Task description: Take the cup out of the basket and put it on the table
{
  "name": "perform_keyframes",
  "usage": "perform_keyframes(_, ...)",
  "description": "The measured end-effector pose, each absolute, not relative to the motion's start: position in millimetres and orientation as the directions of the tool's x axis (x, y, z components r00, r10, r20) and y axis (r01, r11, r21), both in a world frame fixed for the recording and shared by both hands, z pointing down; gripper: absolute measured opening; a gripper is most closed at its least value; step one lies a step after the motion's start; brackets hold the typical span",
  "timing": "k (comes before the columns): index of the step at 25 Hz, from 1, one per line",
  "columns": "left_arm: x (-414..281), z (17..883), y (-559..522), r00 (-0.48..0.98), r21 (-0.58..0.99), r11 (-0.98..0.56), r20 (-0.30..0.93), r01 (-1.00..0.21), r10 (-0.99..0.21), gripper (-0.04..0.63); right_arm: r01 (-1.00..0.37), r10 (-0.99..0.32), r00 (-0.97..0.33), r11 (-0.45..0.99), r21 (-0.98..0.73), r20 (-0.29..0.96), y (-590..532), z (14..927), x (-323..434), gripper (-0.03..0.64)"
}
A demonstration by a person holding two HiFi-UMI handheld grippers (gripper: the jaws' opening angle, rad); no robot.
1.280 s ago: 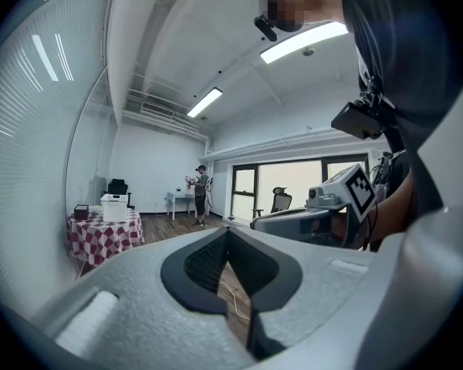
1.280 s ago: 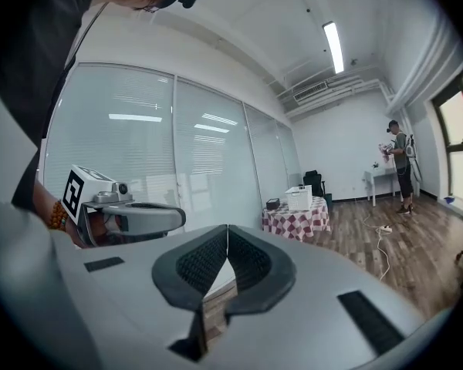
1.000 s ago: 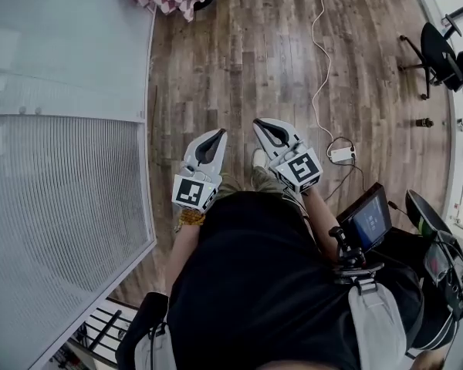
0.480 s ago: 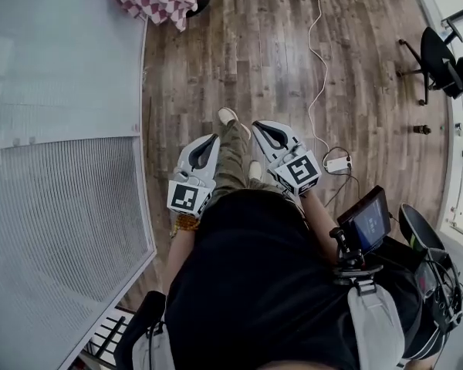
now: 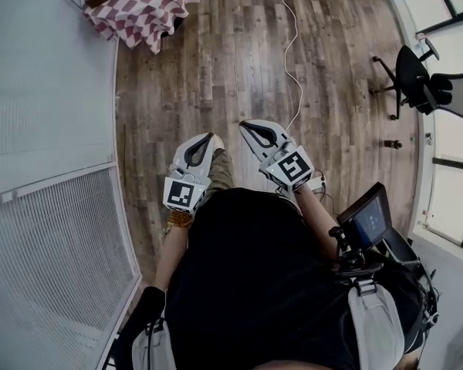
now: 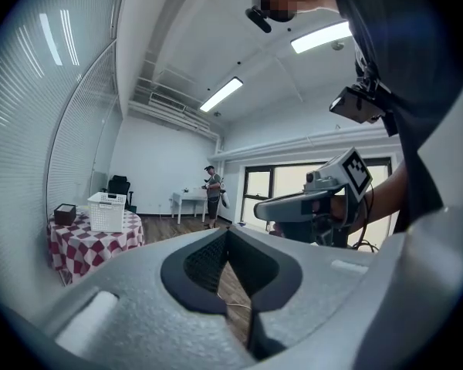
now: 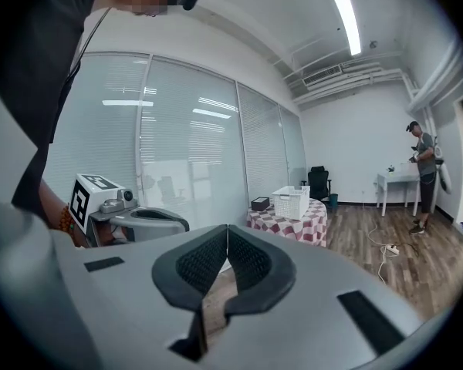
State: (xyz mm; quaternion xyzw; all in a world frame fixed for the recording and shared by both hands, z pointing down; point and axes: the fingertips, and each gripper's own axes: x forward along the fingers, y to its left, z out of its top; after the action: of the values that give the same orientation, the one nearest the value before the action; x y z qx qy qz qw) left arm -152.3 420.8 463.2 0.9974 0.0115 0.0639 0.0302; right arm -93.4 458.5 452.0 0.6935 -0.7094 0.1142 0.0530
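Approaching comes first: basket point(image 7: 292, 202) sits on the checked table point(image 7: 312, 223), well apart from both grippers. Cup not visible, presumably inside the basket. Left gripper point(image 6: 226, 231) and right gripper point(image 7: 228, 227) are both clenched and empty. Open one before reaching in from above. No legible writing, only square markers.

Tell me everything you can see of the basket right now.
The basket is white, rectangular and open-topped, with lattice walls that look like plastic. It stands upright on the checked tablecloth, with a small dark box beside it, far across the room. Only the cloth appears to touch it. Its inside cannot be seen from here.
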Motion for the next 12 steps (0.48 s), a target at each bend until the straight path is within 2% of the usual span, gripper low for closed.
perform_keyframes(12,-68.8,454.6,274.5,0.992,0.001,-1.000,0.123,-0.003,-0.003,0.006,-0.992,-0.963,-0.125,0.114,-0.062,0.237,299.9,440.6,-22.7,0.012)
